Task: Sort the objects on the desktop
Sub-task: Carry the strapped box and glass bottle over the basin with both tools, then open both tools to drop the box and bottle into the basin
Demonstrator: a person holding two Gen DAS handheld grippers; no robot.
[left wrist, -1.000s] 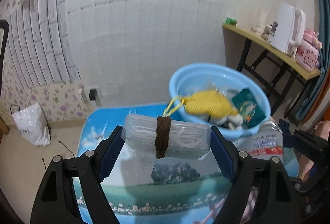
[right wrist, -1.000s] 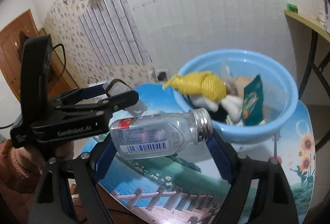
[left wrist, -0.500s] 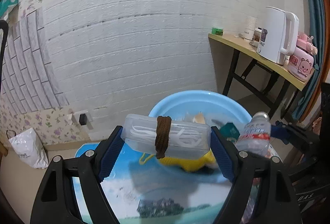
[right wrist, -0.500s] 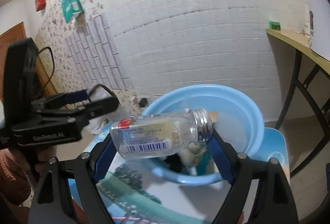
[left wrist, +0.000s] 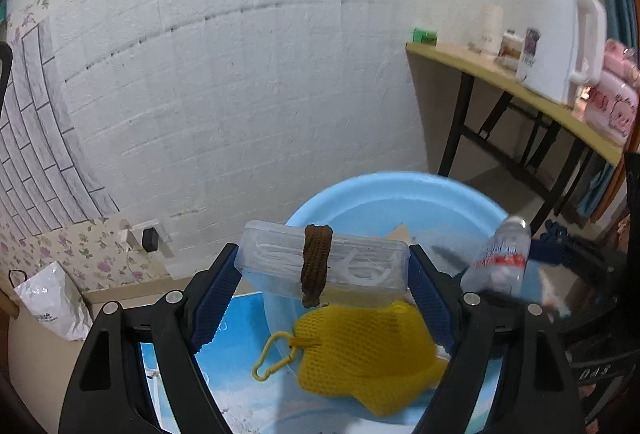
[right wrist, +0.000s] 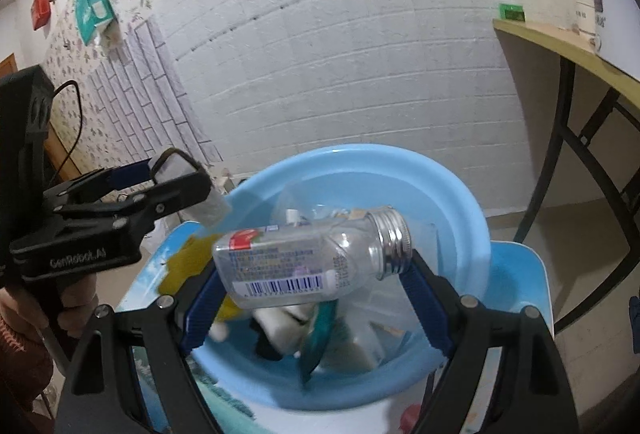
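- left gripper [left wrist: 324,274] clamped on clear plastic box [left wrist: 320,262]; box lies crosswise between the 2 blue pads, ends touching both; brown hair tie [left wrist: 316,262] wrapped round its middle
- box held above near-left rim of blue basin [left wrist: 384,190]; yellow mesh pouch [left wrist: 368,354] below it, draped over the basin's near edge, yellow loop hanging out to the left
- right gripper [right wrist: 316,274] clamped on clear bottle [right wrist: 304,262]; bottle crosswise, silver screw cap [right wrist: 394,244] tilted up to the right; barcode label faces camera
- bottle held over basin [right wrist: 460,202] interior; mixed small items in basin, blurred, cannot tell them apart
- basin sits on small blue printed table [right wrist: 528,274]
- left gripper seen at left in right wrist view, person's hand [right wrist: 24,310] on its handle
- far right: wooden side table [left wrist: 520,94] with white kettle [left wrist: 560,42]; white brick wall behind
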